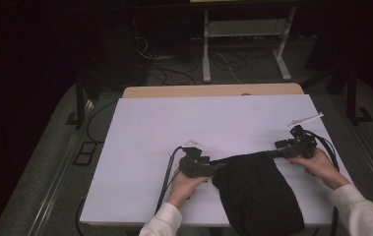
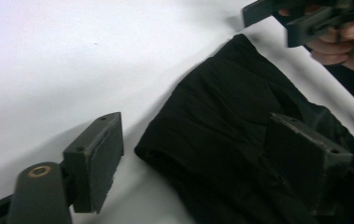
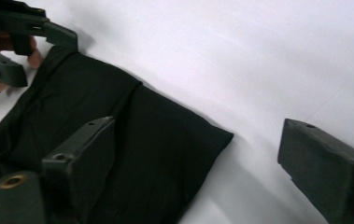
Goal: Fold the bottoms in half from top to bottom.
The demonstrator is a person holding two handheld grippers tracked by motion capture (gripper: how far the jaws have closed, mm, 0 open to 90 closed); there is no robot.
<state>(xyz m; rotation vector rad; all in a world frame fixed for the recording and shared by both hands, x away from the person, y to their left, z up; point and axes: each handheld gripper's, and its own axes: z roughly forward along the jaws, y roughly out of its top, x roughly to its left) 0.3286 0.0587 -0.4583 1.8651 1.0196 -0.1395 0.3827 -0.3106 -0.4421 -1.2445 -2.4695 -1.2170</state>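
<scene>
A black cloth (image 1: 258, 191) lies folded on the near part of the white table (image 1: 174, 123), between the person's two hands, its near end reaching the table's front edge. Its upper edge stretches as a narrow band toward the right gripper (image 1: 283, 146), and in the dim high view it is hard to tell whether that edge rests flat or is lifted slightly. The left gripper (image 1: 212, 168) sits at the cloth's upper left corner; in the left gripper view its jaws stand wide apart, one over bare table and the other over the cloth (image 2: 230, 135), clamping nothing. In the right gripper view the jaws are likewise spread, with a corner of the cloth (image 3: 142, 144) lying between them, ungripped. A small pale strip (image 1: 305, 119) lies near the table's far right edge, well apart from the cloth.
</scene>
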